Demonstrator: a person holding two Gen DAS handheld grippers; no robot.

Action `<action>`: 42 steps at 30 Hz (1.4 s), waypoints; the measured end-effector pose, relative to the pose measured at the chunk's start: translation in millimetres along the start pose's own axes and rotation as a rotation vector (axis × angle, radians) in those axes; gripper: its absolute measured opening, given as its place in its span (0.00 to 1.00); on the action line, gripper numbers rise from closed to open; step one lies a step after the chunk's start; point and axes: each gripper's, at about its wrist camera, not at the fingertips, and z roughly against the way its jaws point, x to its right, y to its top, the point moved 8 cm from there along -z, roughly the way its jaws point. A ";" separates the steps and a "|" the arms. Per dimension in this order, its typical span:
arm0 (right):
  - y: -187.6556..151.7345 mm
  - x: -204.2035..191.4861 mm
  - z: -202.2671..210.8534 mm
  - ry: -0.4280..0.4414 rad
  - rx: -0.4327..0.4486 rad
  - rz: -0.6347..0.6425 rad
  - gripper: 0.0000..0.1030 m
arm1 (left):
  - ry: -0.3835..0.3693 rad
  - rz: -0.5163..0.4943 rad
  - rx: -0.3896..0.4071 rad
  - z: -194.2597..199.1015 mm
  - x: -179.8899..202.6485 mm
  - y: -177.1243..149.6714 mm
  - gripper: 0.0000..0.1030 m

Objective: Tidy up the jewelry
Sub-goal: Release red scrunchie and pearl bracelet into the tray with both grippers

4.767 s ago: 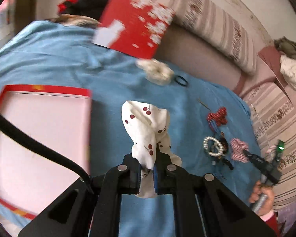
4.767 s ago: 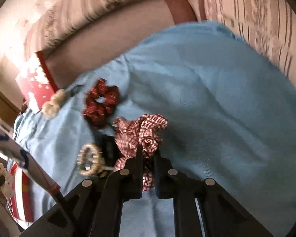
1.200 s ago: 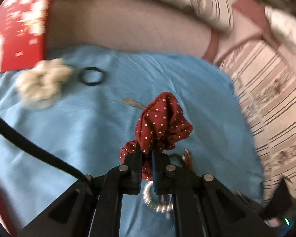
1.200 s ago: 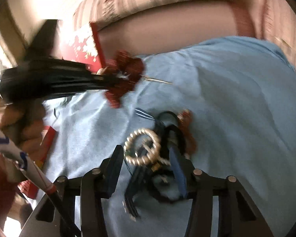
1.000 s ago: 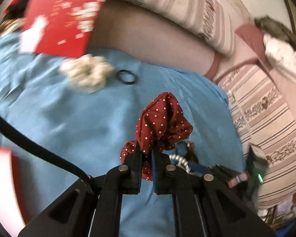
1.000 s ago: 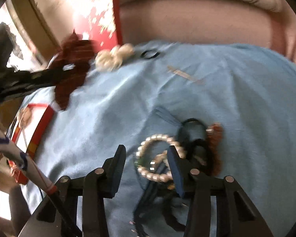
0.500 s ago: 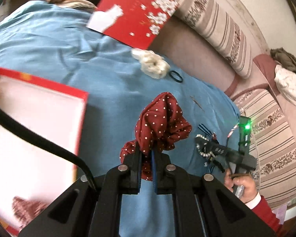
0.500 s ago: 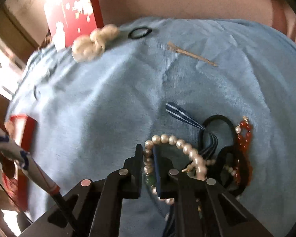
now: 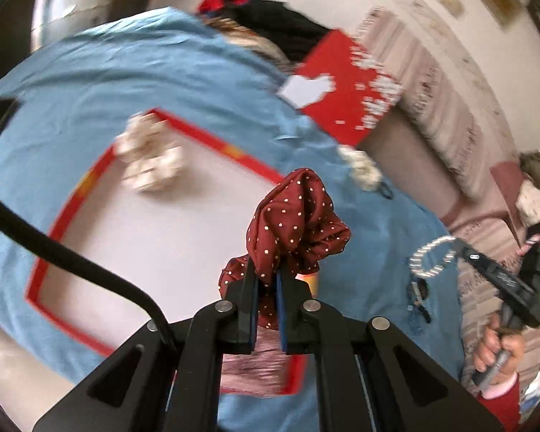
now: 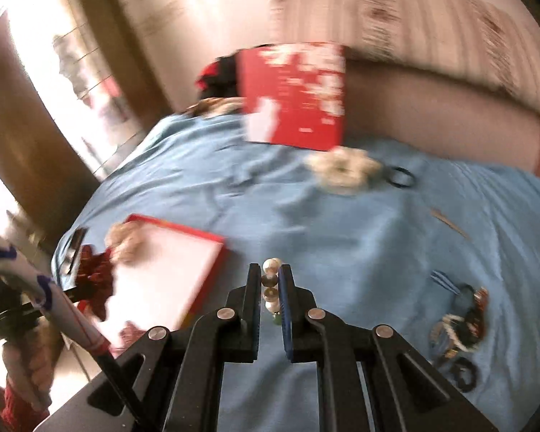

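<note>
My left gripper is shut on a dark red polka-dot scrunchie and holds it above the near right part of the open red-rimmed box. A cherry-print white scrunchie lies in the box's far corner and a plaid scrunchie at its near edge. My right gripper is shut on a pearl bracelet, lifted above the blue cloth; it also shows in the left wrist view. The box lies to its left.
A red box lid leans against the striped sofa back. A cream scrunchie, a black hair tie and a thin hairpin lie on the blue cloth. A tangle of hair ties and beads lies at right.
My left gripper has swung left with the red scrunchie to above the box. My right gripper has lifted the pearl bracelet off the pile and turned toward the box.
</note>
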 end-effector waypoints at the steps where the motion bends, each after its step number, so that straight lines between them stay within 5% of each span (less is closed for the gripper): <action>1: 0.7 -17.7 -4.9 0.012 -0.006 0.021 0.10 | 0.017 0.012 -0.007 -1.5 -13.2 0.1 0.07; 7: -4.0 -89.3 -48.9 0.059 -0.066 0.063 0.10 | 0.002 0.088 -0.059 -16.7 -58.8 5.6 0.07; 13: -12.3 -129.5 -99.2 0.039 -0.125 0.132 0.10 | -0.047 0.025 -0.058 -30.1 -41.4 22.7 0.07; 21: -5.1 -119.3 -158.5 -0.071 -0.180 0.124 0.10 | -0.022 0.042 -0.110 -87.4 -48.4 58.4 0.07; 28: 1.5 -114.3 -197.8 -0.078 -0.228 0.086 0.10 | 0.005 0.064 -0.113 -110.8 -62.2 71.3 0.11; 35: -7.5 -121.1 -211.7 -0.044 -0.263 0.090 0.11 | 0.008 0.046 -0.075 -96.9 -58.0 74.6 0.30; 42: -6.4 -123.5 -185.3 -0.004 -0.230 0.076 0.39 | -0.009 0.078 0.002 -51.7 -53.9 75.1 0.45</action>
